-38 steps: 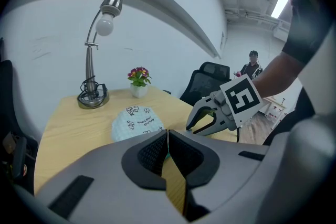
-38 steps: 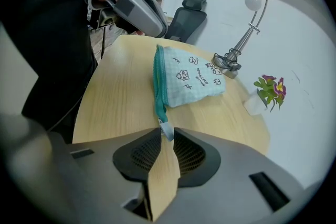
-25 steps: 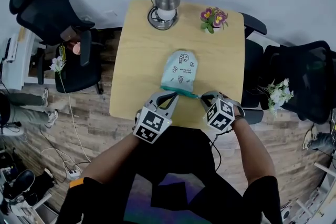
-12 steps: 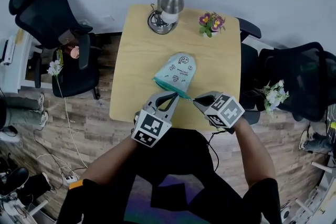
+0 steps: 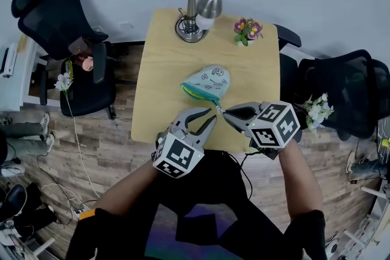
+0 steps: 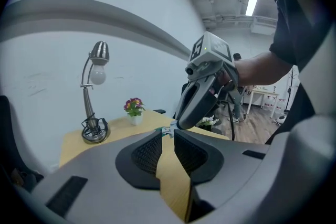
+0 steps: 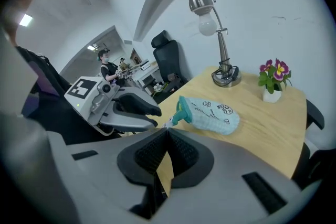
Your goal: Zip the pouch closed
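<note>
The light blue pouch [image 5: 209, 82] with a teal zipper edge lies on the wooden table [image 5: 158, 70], its near end tilted up. My right gripper [image 5: 222, 111] is shut on the zipper pull [image 7: 171, 121], which runs from the pouch [image 7: 211, 114] down to the right gripper [image 7: 167, 128]. The left gripper [image 5: 205, 122] hovers just beside the pull with its jaws opening and nothing between them. In the left gripper view, bare table shows between the pads of the left gripper [image 6: 167, 132], and the right gripper [image 6: 178, 124] sits just beyond their tips.
A metal desk lamp [image 5: 200, 12] and a small flower pot [image 5: 247, 28] stand at the table's far edge. Black office chairs flank the table on the left [image 5: 58, 12] and right [image 5: 347, 91]. A person is far back in the right gripper view.
Both grippers have risen. The left gripper has let go of the pouch's zipper edge and its jaws have parted. The pouch's near end has swung up and toward the right gripper.
</note>
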A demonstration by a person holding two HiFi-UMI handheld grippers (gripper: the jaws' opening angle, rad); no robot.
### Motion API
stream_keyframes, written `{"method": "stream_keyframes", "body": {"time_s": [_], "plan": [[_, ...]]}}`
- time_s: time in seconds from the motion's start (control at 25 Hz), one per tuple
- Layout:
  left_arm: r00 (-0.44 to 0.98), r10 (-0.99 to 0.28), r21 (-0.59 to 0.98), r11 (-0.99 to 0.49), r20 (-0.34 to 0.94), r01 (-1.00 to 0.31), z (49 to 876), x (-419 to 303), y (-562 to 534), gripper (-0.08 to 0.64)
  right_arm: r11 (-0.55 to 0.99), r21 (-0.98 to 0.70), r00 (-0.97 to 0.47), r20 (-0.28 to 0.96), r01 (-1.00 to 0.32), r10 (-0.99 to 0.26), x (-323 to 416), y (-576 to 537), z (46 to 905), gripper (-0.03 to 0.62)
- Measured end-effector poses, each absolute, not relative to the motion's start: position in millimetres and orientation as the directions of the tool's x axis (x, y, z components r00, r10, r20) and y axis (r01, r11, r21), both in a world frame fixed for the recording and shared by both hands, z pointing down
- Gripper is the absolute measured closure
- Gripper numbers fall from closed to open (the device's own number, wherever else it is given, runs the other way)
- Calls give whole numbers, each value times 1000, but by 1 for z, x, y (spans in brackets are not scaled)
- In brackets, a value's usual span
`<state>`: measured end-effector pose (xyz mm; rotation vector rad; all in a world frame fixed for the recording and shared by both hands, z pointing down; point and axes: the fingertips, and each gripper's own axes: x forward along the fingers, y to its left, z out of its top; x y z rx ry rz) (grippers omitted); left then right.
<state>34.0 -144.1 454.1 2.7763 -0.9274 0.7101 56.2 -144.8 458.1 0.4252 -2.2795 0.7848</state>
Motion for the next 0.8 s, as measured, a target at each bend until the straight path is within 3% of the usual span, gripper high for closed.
{"method": "stream_keyframes", "body": {"time_s": [0.48,0.8], "plan": [[754,-500,-55,-846,425,-530,429,39,-133,430,796,-383,-733,672,-468,-108,43,-133,425,575],[765,-488,-44,-853,421,-520,430,41,-130,431,803,-373,-720,687,-466,-99,49,-122,425,575]]}}
